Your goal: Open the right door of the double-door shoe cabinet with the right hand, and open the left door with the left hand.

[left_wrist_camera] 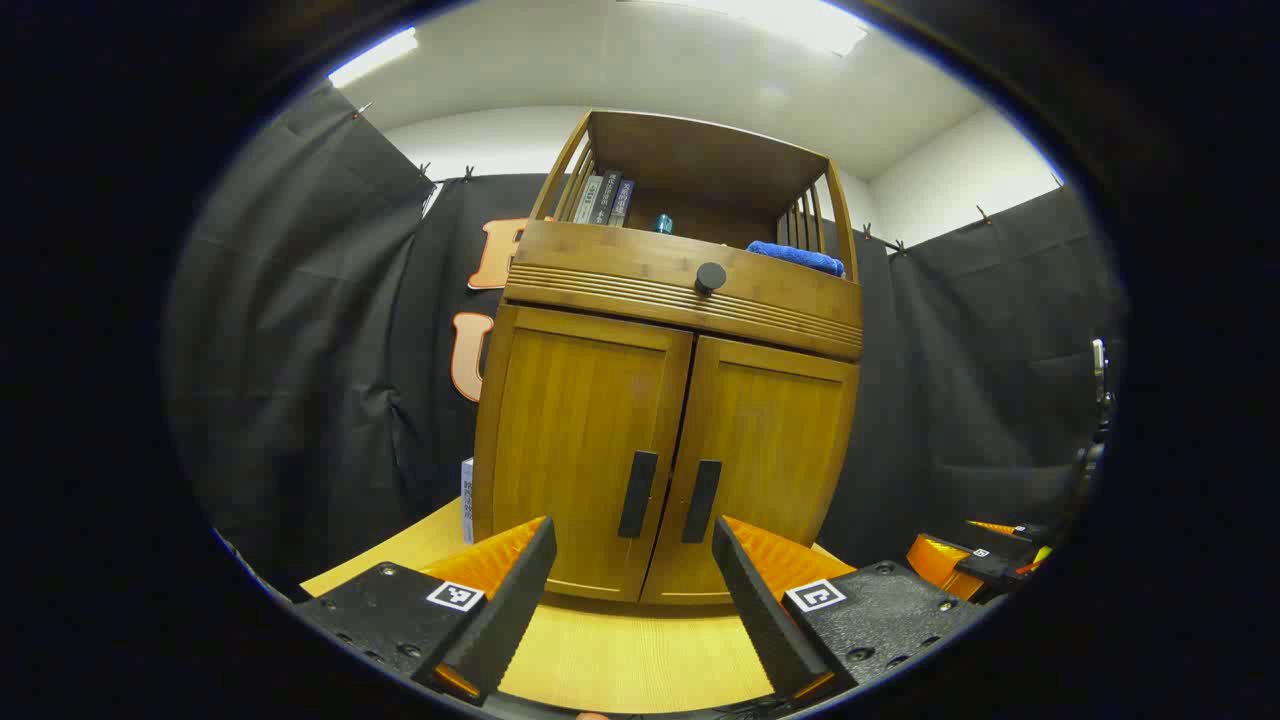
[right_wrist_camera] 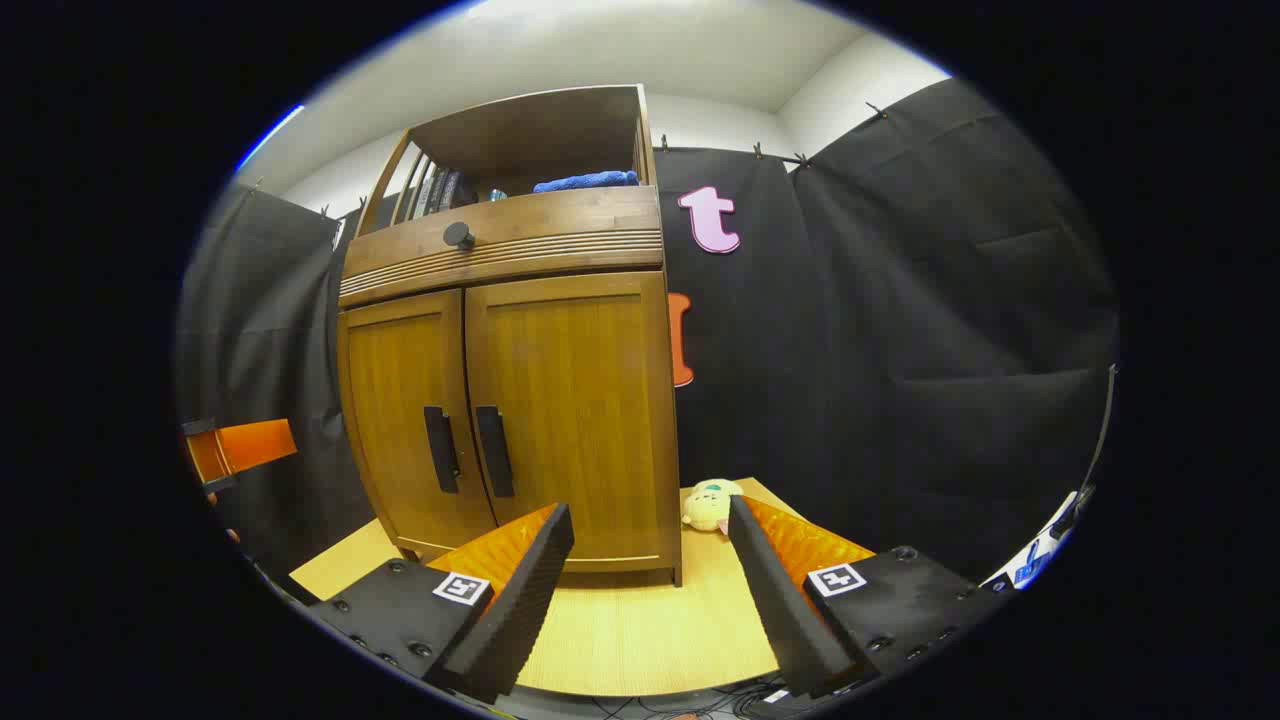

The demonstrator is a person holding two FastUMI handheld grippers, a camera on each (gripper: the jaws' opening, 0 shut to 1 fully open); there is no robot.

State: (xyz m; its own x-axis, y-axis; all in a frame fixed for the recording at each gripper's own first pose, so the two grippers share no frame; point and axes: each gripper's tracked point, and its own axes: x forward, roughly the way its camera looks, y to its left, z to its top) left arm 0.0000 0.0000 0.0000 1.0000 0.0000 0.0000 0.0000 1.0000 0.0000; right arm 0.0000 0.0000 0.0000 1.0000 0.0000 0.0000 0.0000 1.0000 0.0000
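On the far side of the light wood table (left_wrist_camera: 620, 650): one shoe cabinet (left_wrist_camera: 670, 400), left door (left_wrist_camera: 580, 450) and right door (left_wrist_camera: 765, 460) both closed, dark handles side by side at the middle seam. Your left gripper (left_wrist_camera: 633, 545) faces those handles, fingers apart and empty, short of the cabinet. Your right gripper (right_wrist_camera: 650, 530), fingers likewise apart and empty, sits off the cabinet's right front corner, a small plush toy (right_wrist_camera: 710, 505) beyond it.

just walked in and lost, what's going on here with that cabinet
A person holds a claw in each hand in front of a wooden shoe cabinet on a table. Both doors are shut. The left claw and right claw are open, short of the two dark door handles, touching nothing.
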